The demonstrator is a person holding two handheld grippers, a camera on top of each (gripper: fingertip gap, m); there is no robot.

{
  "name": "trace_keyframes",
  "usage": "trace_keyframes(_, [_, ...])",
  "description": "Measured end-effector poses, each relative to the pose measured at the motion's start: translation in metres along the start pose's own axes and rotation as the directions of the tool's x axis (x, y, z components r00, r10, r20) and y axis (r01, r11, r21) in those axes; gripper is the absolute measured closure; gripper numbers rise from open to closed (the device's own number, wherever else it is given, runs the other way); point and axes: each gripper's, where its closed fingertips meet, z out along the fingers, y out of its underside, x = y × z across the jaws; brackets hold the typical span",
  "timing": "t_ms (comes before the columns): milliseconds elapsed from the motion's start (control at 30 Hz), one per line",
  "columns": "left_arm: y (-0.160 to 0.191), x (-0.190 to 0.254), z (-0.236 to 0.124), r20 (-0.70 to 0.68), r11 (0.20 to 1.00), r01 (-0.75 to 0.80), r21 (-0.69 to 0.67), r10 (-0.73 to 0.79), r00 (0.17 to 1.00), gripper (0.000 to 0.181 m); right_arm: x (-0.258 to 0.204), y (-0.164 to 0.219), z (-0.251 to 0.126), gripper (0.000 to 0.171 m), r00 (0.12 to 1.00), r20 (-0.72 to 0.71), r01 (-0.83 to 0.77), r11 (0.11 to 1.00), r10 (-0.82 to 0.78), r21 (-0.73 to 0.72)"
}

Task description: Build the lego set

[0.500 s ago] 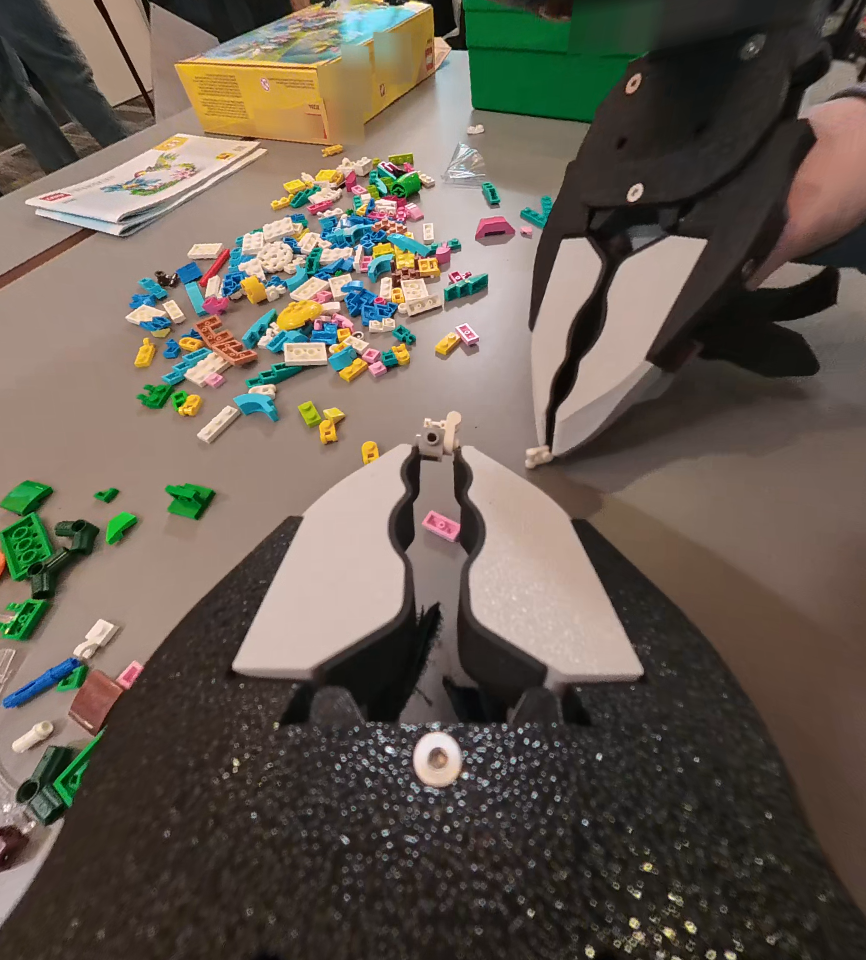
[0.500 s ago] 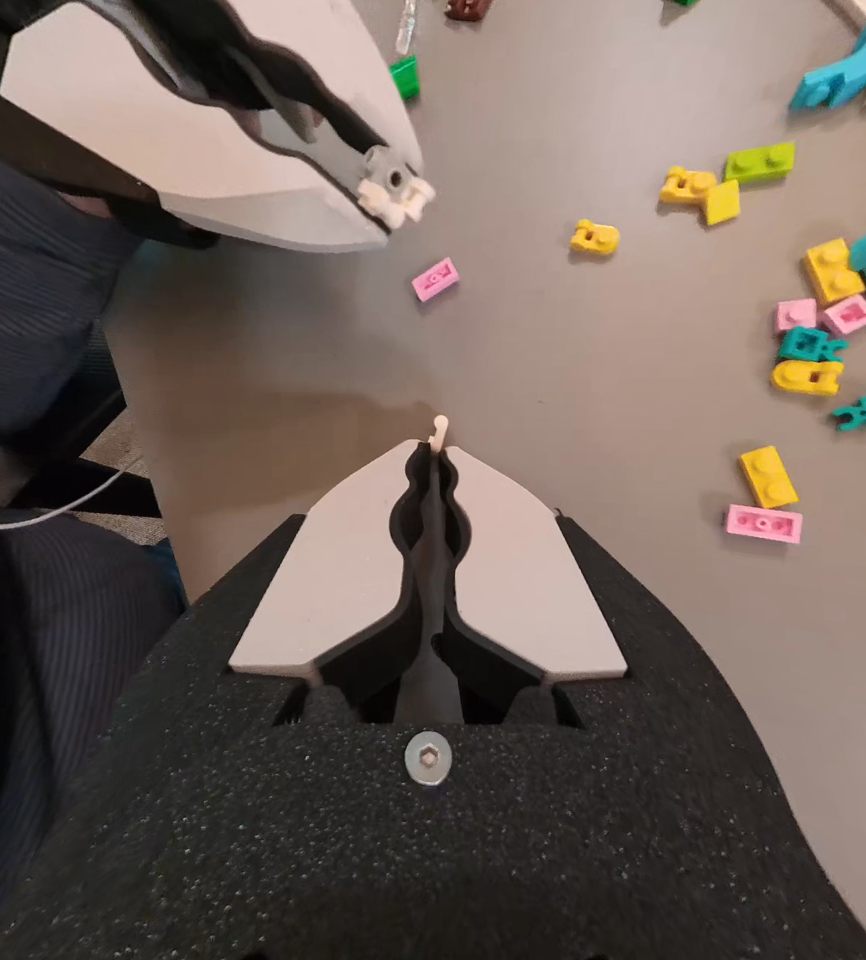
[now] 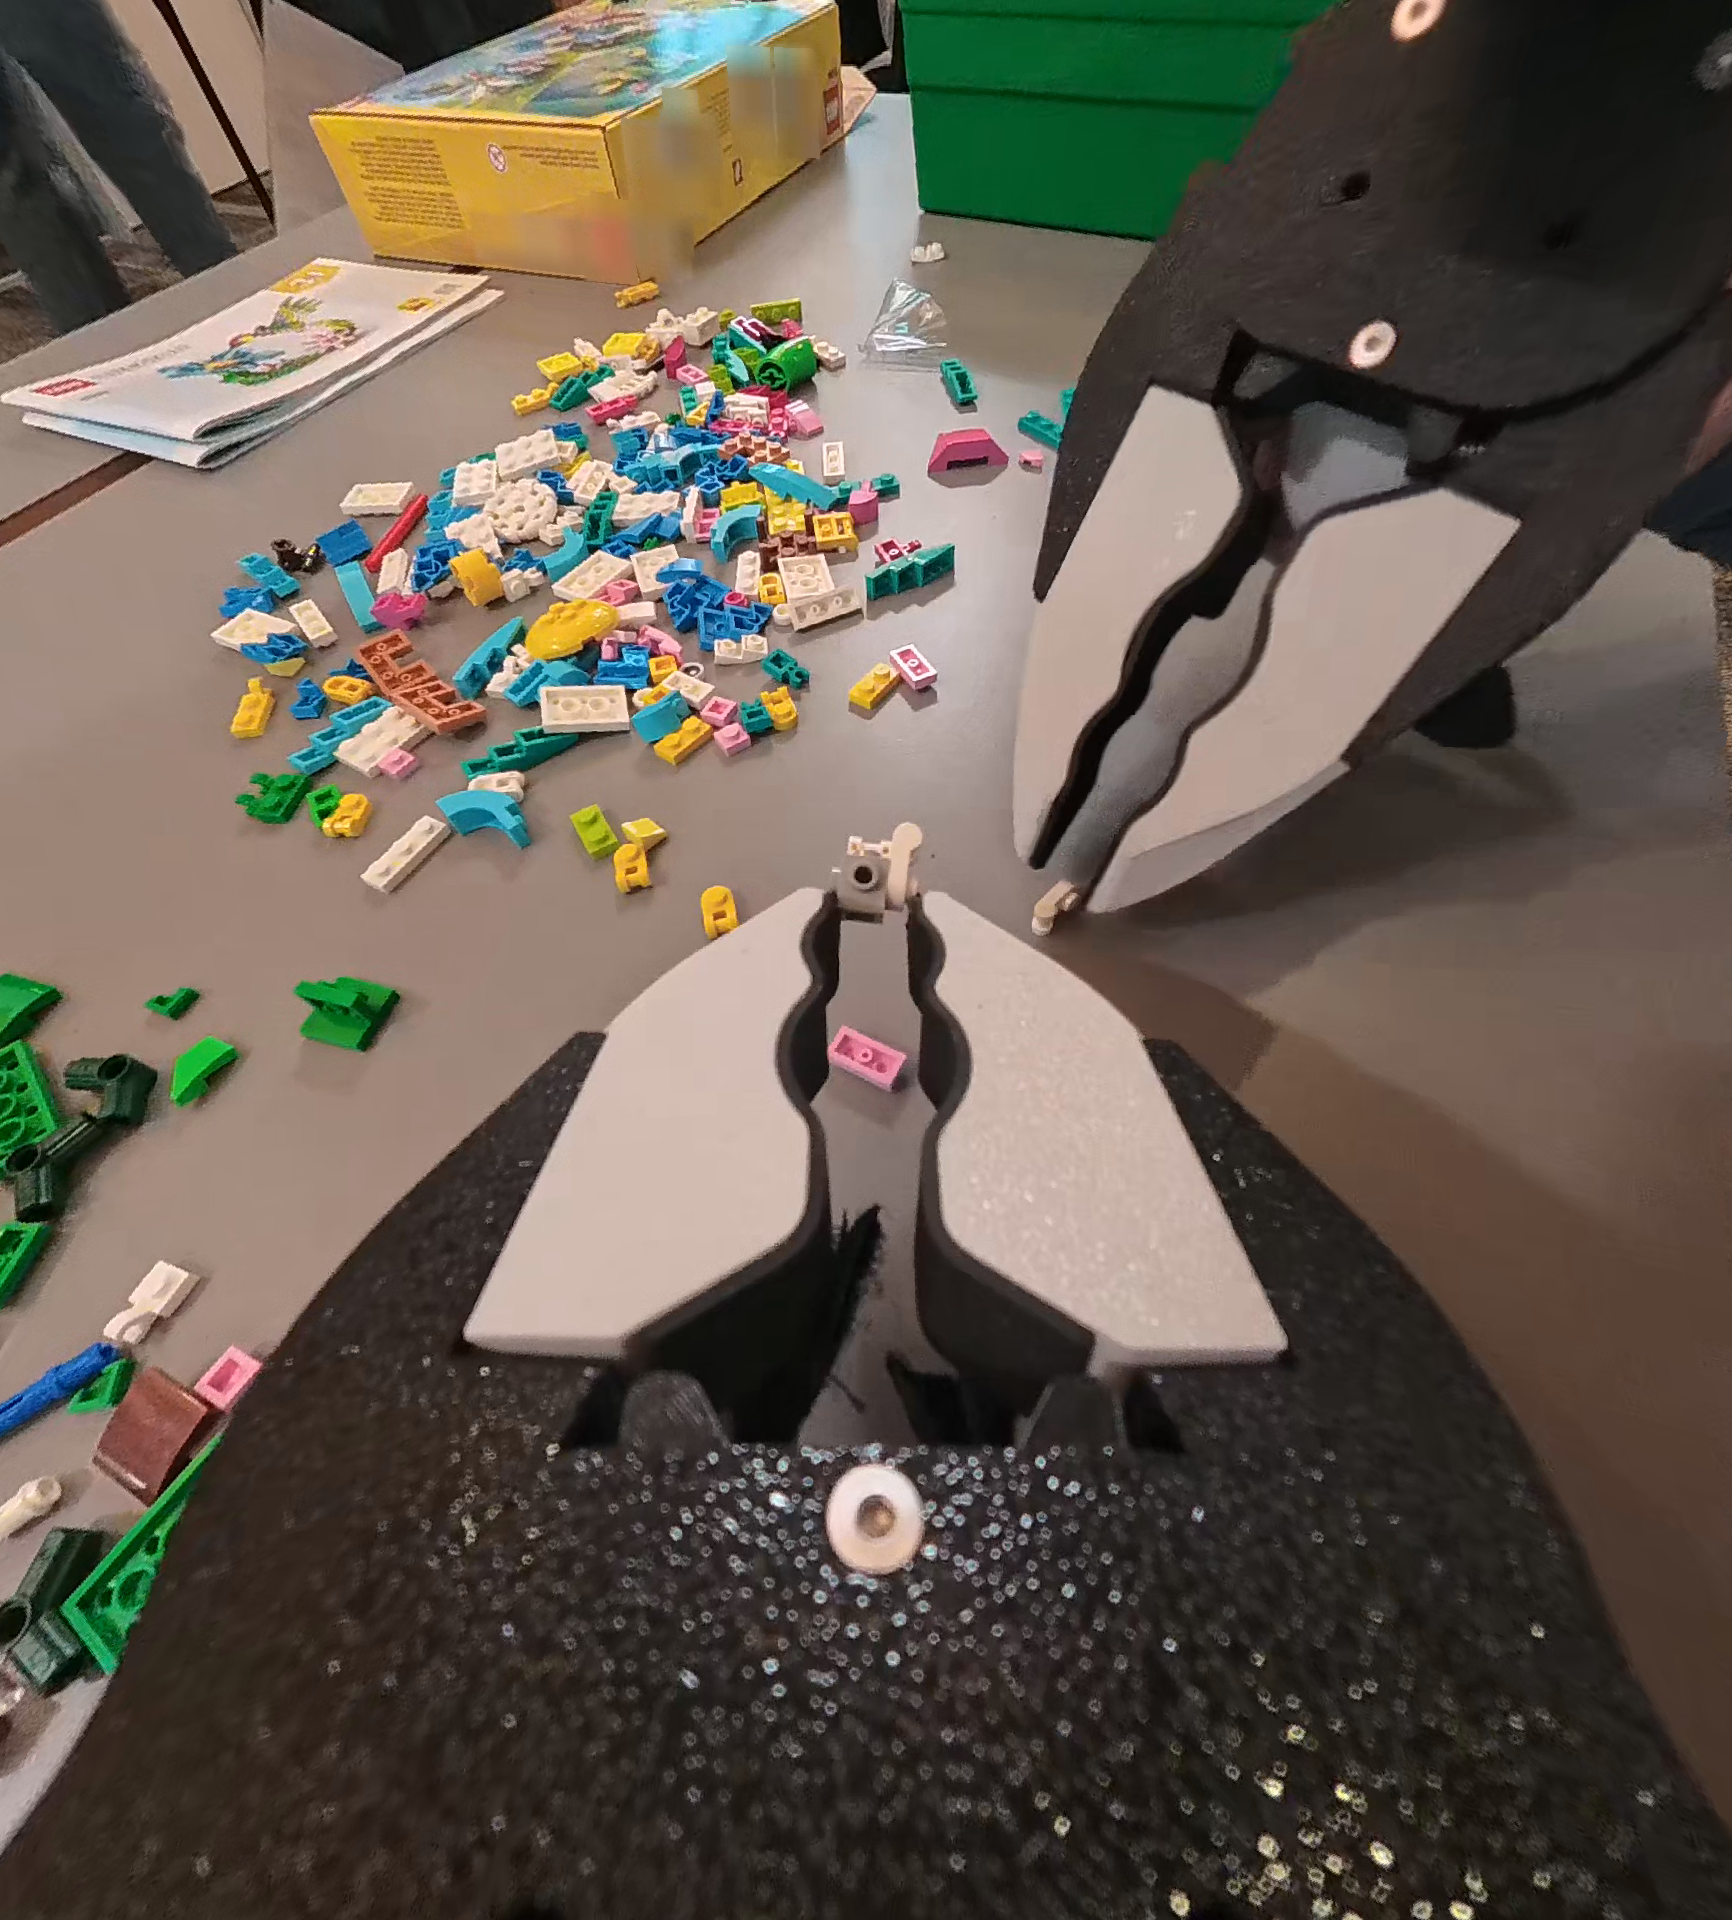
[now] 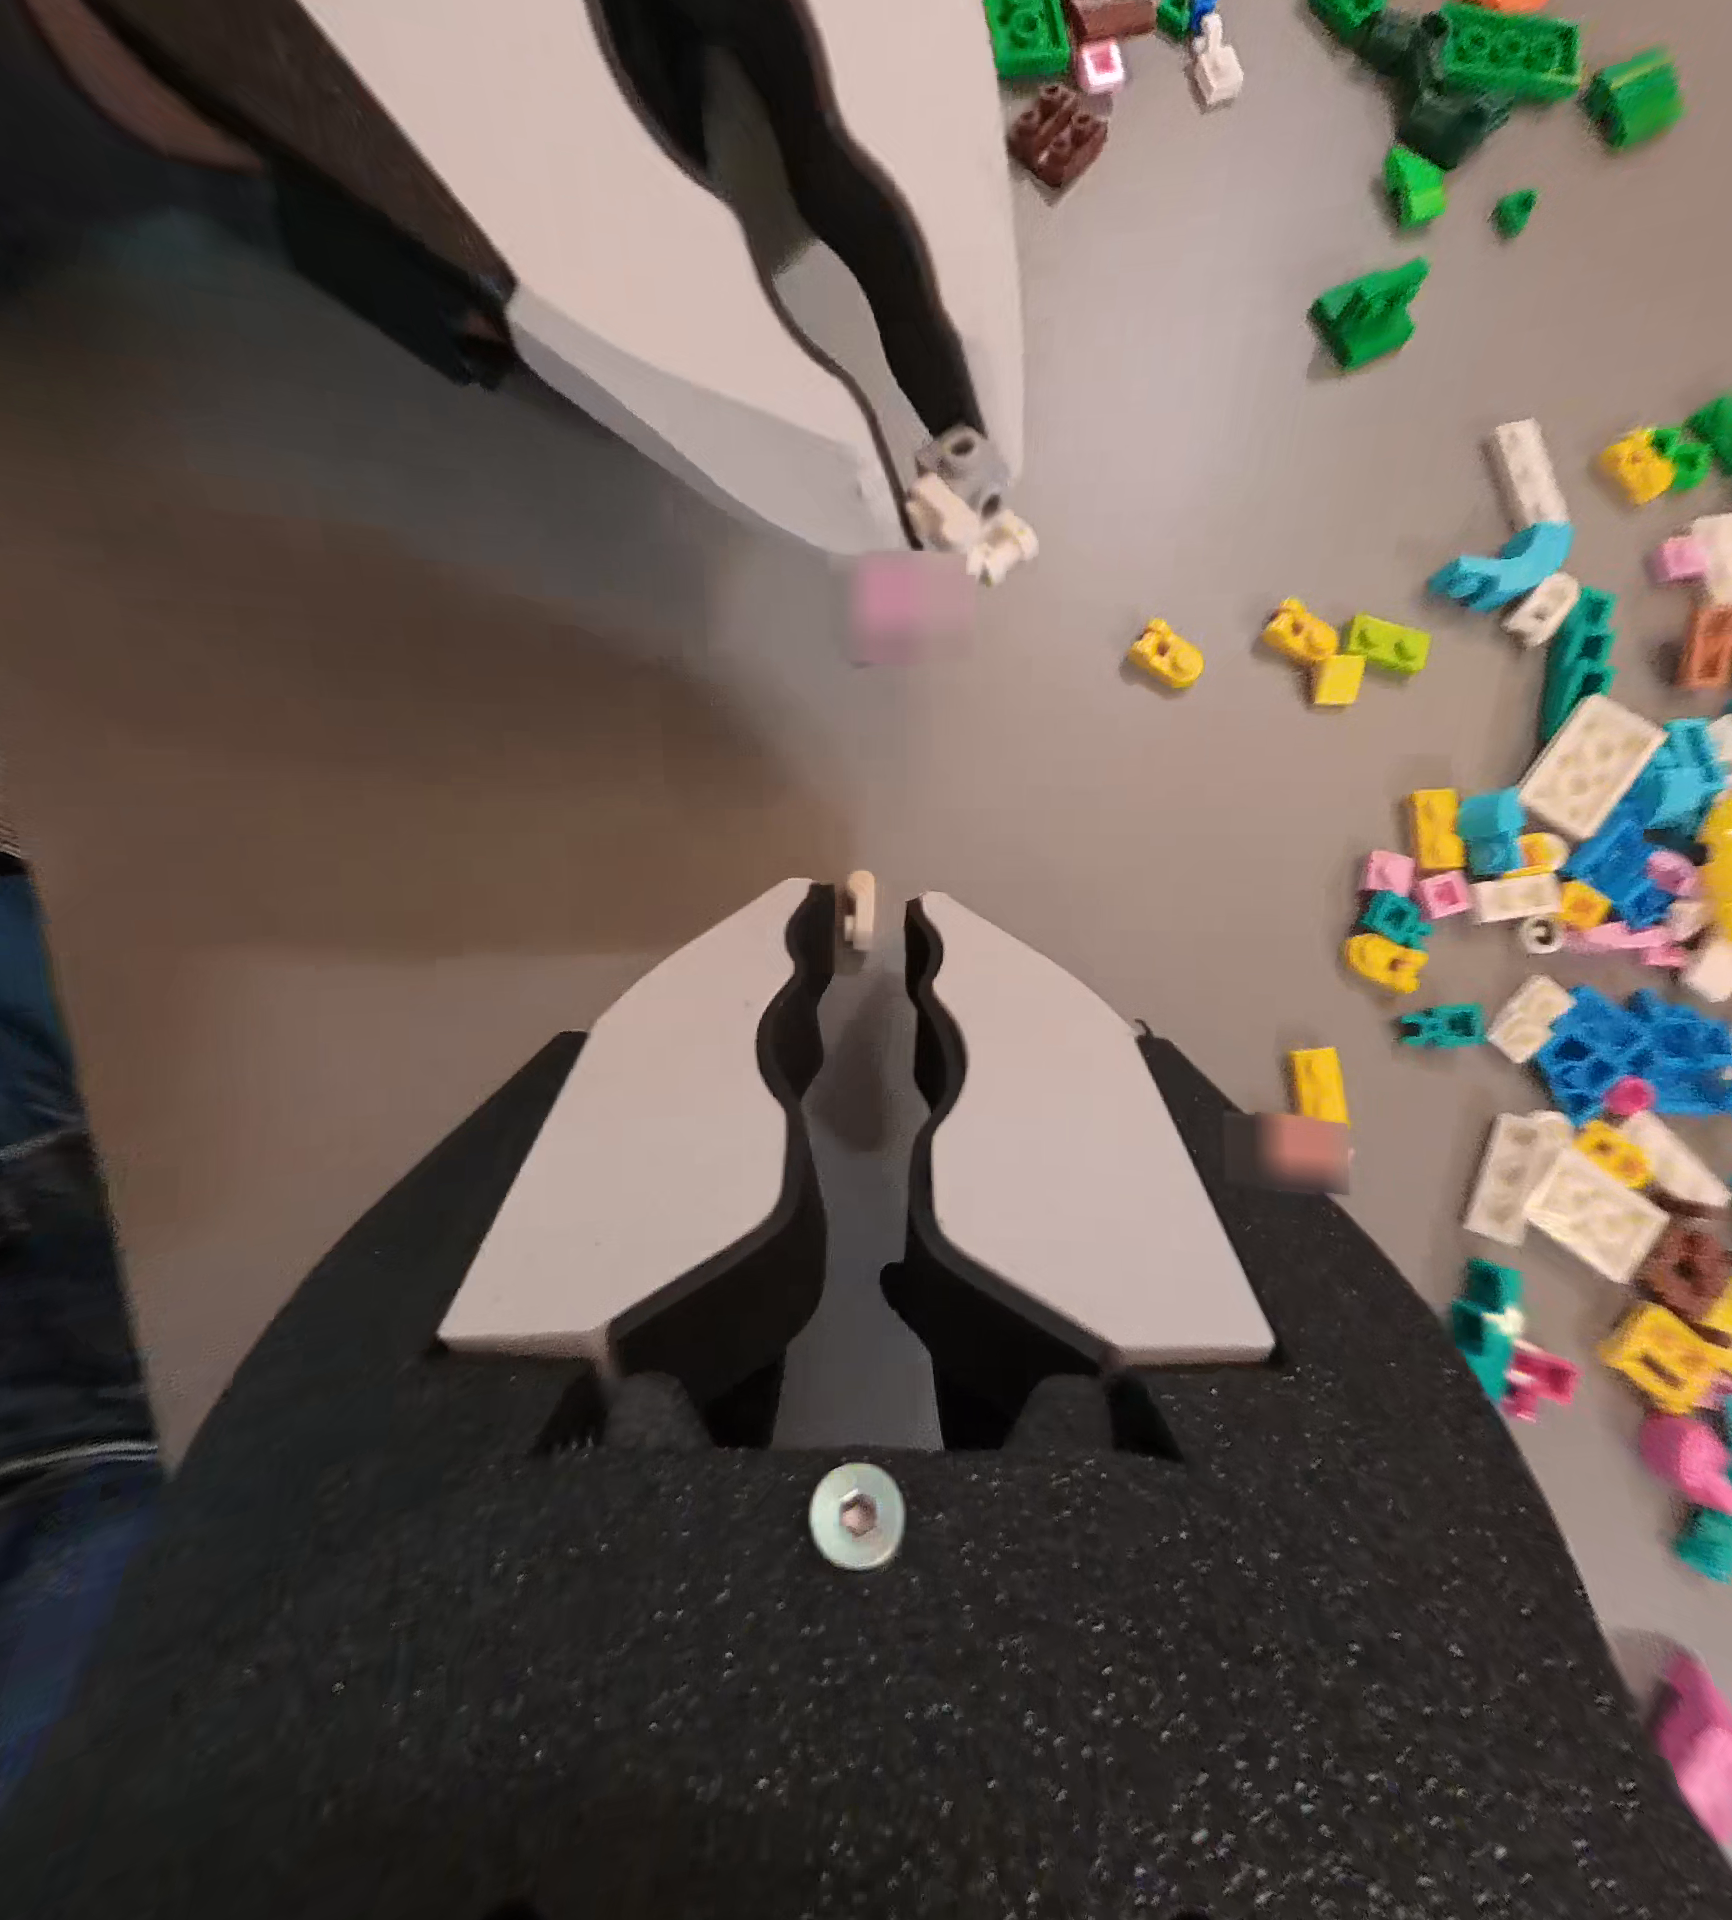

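Note:
My left gripper (image 3: 872, 899) is shut on a small grey-and-white Lego assembly (image 3: 874, 878), held just above the grey table (image 3: 1361, 1091). In the right wrist view the left gripper (image 4: 955, 488) and the assembly (image 4: 966, 494) are at the upper middle. My right gripper (image 4: 862, 904) has its jaws slightly apart, tips down near the table. A tiny white piece (image 4: 857, 920) sits between the tips against the left finger. In the left wrist view the right gripper (image 3: 1064, 883) stands to the right of the assembly, with the white piece (image 3: 1054, 906) at its tip.
A pile of loose coloured bricks (image 3: 613, 582) spreads over the far middle. Behind it lie a yellow box (image 3: 571, 156), a booklet (image 3: 249, 358) and a green bin (image 3: 1059, 135). Green parts (image 3: 0, 1112) lie left. A pink plate (image 3: 867, 1058) lies under my left fingers. About 4 centimetres separates my left fingertips from the pink plate (image 3: 867, 1058).
My right gripper's jaws have parted from shut, and the white piece now sits loosely at the tips. The right gripper has swung, its view blurred. The left gripper has barely moved.

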Motion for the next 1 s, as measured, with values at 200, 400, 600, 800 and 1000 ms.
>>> trace_keyframes(200, [0.000, 0.002, 0.000, -0.010, 1.000, -0.005, -0.005, 0.005, 1.000, 0.169, -0.002, 0.000, 0.001, 0.170, 0.999, 0.031, -0.008, 1.000, 0.008, -0.022])
trace_keyframes(400, [0.000, 0.003, 0.000, -0.017, 1.000, -0.006, -0.004, 0.006, 1.000, 0.169, 0.000, -0.004, -0.005, 0.170, 0.953, 0.172, -0.261, 0.964, 0.248, 0.057])
trace_keyframes(600, [0.002, 0.007, 0.002, -0.038, 1.000, -0.010, -0.017, 0.009, 0.999, 0.169, 0.008, 0.008, -0.001, 0.170, 0.895, 0.208, -0.410, 0.912, 0.395, 0.030])
trace_keyframes(800, [0.002, 0.009, 0.003, -0.045, 1.000, -0.012, -0.023, 0.011, 0.999, 0.169, 0.022, 0.016, -0.002, 0.170, 0.886, 0.156, -0.446, 0.895, 0.438, 0.020])
trace_keyframes(1000, [0.003, 0.009, 0.003, -0.047, 1.000, -0.014, -0.025, 0.013, 0.999, 0.169, 0.023, 0.015, -0.008, 0.157, 0.947, 0.091, -0.314, 0.948, 0.309, 0.046])
